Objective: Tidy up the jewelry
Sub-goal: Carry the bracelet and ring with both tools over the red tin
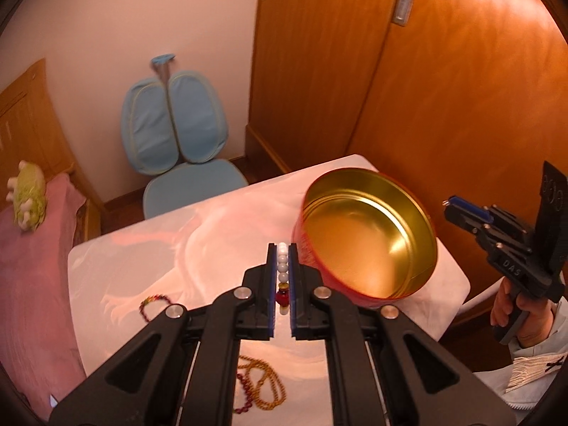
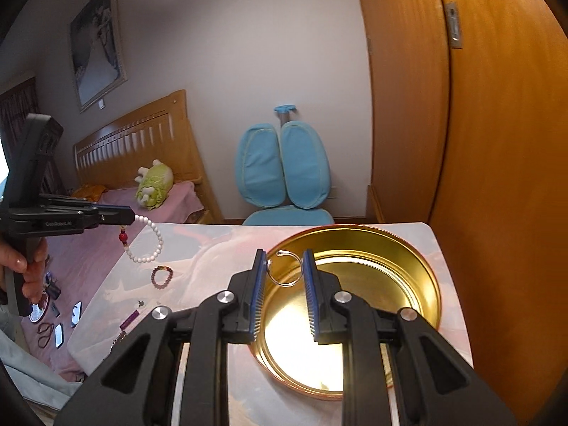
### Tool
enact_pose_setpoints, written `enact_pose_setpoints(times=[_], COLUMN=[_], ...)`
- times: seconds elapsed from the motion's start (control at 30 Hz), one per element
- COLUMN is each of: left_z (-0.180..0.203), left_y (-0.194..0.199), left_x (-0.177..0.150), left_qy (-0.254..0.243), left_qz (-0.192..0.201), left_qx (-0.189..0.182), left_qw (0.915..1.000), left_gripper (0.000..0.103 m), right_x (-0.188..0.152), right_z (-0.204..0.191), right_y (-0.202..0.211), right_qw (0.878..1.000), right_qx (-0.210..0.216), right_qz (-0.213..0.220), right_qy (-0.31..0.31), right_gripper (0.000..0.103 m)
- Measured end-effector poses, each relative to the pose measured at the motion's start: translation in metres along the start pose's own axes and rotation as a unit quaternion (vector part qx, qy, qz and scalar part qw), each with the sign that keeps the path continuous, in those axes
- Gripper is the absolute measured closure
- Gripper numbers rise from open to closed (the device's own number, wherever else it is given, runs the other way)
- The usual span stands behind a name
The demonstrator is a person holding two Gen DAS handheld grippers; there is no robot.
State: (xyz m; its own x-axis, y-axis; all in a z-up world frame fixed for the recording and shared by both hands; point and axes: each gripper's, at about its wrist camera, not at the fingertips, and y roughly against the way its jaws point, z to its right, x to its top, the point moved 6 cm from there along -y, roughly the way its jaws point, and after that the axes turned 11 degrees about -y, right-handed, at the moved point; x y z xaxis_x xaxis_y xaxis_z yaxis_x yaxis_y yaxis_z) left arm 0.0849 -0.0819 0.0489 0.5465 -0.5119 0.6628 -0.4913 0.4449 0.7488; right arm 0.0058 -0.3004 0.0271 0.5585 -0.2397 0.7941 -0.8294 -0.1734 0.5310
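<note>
Two grippers are in use over a small table (image 2: 198, 248) with a pale printed cover. At the lower centre of the left wrist view, the left gripper (image 1: 283, 248) has its jaws pressed together on a white bead bracelet (image 1: 283, 266), whose beads and red charm sit in a line between the blue pads. In the right wrist view this same bracelet hangs in a loop from the gripper tips at the left of the frame, clear of the table top. The right gripper (image 2: 285, 262) occupies the lower centre of its own view, jaws clamped on a thin silver ring (image 2: 284, 285), each pad touching one side of the hoop. Directly behind and below the ring sits an open round gold tin (image 2: 408, 269), right of centre. The left gripper points steeply down; the right is tilted less. A hand (image 1: 525, 305) grips the right tool's handle at the right edge of the left wrist view. Loose on the table lie a small multicoloured bracelet (image 2: 162, 277), left of the tin, and amber and dark red bead strands (image 1: 262, 390) at the bottom of the left wrist view.
</note>
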Motion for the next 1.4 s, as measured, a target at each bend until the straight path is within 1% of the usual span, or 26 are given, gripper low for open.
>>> enact_pose_setpoints(times=[0.1, 0.2, 0.3, 0.4, 0.47, 0.5, 0.57, 0.6, 0.67, 0.7, 0.73, 0.77, 0.8, 0.87, 1.0, 1.13, 1.27, 1.4], left_z=[0.016, 0.028, 0.041, 0.052, 0.06, 0.064, 0.075, 0.079, 0.089, 0.093, 0.099, 0.104, 0.11, 0.116, 0.123, 0.124, 0.122, 0.12], left_y=[0.0, -0.011, -0.022, -0.029, -0.037, -0.042, -0.064, -0.076, -0.109, -0.122, -0.14, -0.15, -0.165, -0.183, -0.204, -0.216, -0.227, -0.228], left_x=[0.005, 0.01, 0.022, 0.035, 0.046, 0.051, 0.056, 0.056, 0.051, 0.048, 0.042, 0.036, 0.031, 0.019, 0.002, 0.0, 0.001, -0.002], left_qy=[-0.015, -0.023, -0.038, -0.053, -0.065, -0.072, -0.089, -0.1, -0.129, -0.135, -0.14, -0.145, -0.154, -0.165, -0.162, -0.161, -0.164, -0.166], left_qz=[0.009, 0.0, -0.002, 0.002, 0.002, -0.003, -0.029, -0.044, -0.089, -0.108, -0.135, -0.152, -0.172, -0.196, -0.218, -0.229, -0.237, -0.24], left_qx=[-0.019, -0.041, -0.063, -0.08, -0.094, -0.099, -0.111, -0.112, -0.107, -0.11, -0.116, -0.116, -0.112, -0.097, -0.088, -0.085, -0.071, -0.063], left_qw=[0.9997, 0.9989, 0.9973, 0.9954, 0.9934, 0.9925, 0.9894, 0.9876, 0.9817, 0.9788, 0.974, 0.9707, 0.9664, 0.9618, 0.9584, 0.9562, 0.9551, 0.9545], left_gripper=[0.097, 0.097, 0.097, 0.097, 0.097, 0.097, 0.097, 0.097, 0.097, 0.097, 0.097, 0.097, 0.097, 0.097, 0.097, 0.097, 0.097, 0.097], right_x=[-0.003, -0.006, -0.006, -0.006, -0.004, -0.004, -0.006, -0.009, -0.018, -0.024, -0.029, -0.035, -0.041, -0.049, -0.067, -0.071, -0.072, -0.076], right_z=[0.008, 0.018, 0.029, 0.048, 0.057, 0.059, 0.063, 0.065, 0.072, 0.077, 0.082, 0.088, 0.091, 0.094, 0.096, 0.103, 0.109, 0.112], right_y=[0.001, 0.0, -0.01, -0.017, -0.024, -0.031, -0.042, -0.051, -0.068, -0.076, -0.083, -0.09, -0.096, -0.103, -0.11, -0.116, -0.123, -0.128], right_qw=[1.0, 1.0, 0.998, 0.996, 0.993, 0.992, 0.991, 0.988, 0.981, 0.977, 0.973, 0.968, 0.964, 0.959, 0.955, 0.954, 0.951, 0.949], right_qx=[-0.008, -0.023, -0.045, -0.064, -0.08, -0.081, -0.084, -0.09, -0.101, -0.099, -0.096, -0.097, -0.099, -0.1, -0.097, -0.103, -0.11, -0.11], right_qz=[0.0, -0.009, -0.027, -0.045, -0.055, -0.068, -0.091, -0.112, -0.155, -0.176, -0.196, -0.216, -0.232, -0.25, -0.263, -0.266, -0.269, -0.275], right_qy=[-0.007, -0.013, -0.022, -0.054, -0.064, -0.064, -0.059, -0.052, -0.051, -0.062, -0.074, -0.084, -0.086, -0.086, -0.093, -0.097, -0.103, -0.105], right_gripper=[0.081, 0.081, 0.081, 0.081, 0.081, 0.081, 0.081, 0.081, 0.081, 0.081, 0.081, 0.081, 0.081, 0.081, 0.081, 0.081, 0.081, 0.081])
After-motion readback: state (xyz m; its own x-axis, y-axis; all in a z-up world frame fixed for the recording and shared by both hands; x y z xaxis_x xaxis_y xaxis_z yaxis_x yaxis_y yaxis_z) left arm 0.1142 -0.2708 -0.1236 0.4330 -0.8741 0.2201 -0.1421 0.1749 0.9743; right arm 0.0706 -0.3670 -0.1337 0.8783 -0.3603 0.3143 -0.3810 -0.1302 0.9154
